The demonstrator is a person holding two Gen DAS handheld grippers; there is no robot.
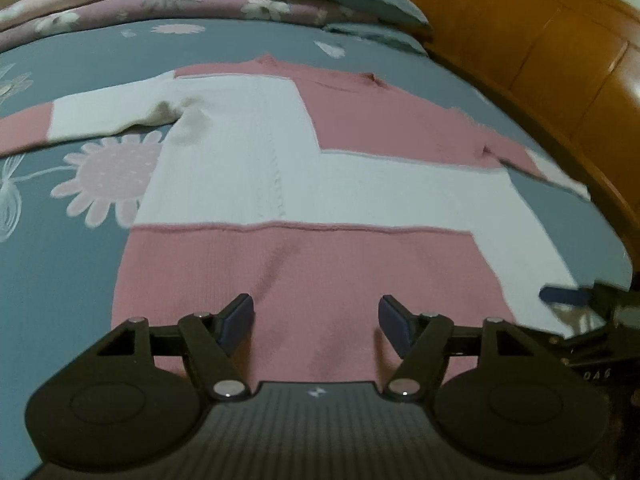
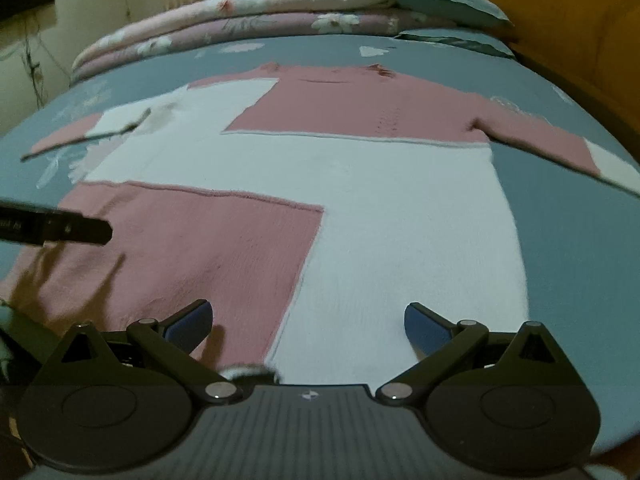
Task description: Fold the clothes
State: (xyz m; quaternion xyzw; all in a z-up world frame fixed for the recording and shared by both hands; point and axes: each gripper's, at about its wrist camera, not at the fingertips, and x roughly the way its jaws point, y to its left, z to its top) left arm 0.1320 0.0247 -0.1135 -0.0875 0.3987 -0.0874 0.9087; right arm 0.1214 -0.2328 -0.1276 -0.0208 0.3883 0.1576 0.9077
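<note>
1. The pink-and-white sweater is lying spread flat across the middle of the bed, both sleeves reaching out toward the side edges and the hem nearest the foot edge.
2. The left gripper is hovering over the hem's pink panel, jaws apart and holding nothing.
3. The right gripper is hovering over the hem's pink-white seam, likewise spread and empty.
4. Any fold would likely go best gripping matching points, keeping edges aligned.
5. Folded quilts are lying at the far edge.

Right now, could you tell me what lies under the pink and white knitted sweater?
The pink and white knitted sweater lies spread flat on a blue-grey bedsheet with pale flower prints. The sheet shows all around it; whatever is directly beneath the sweater is covered.
</note>
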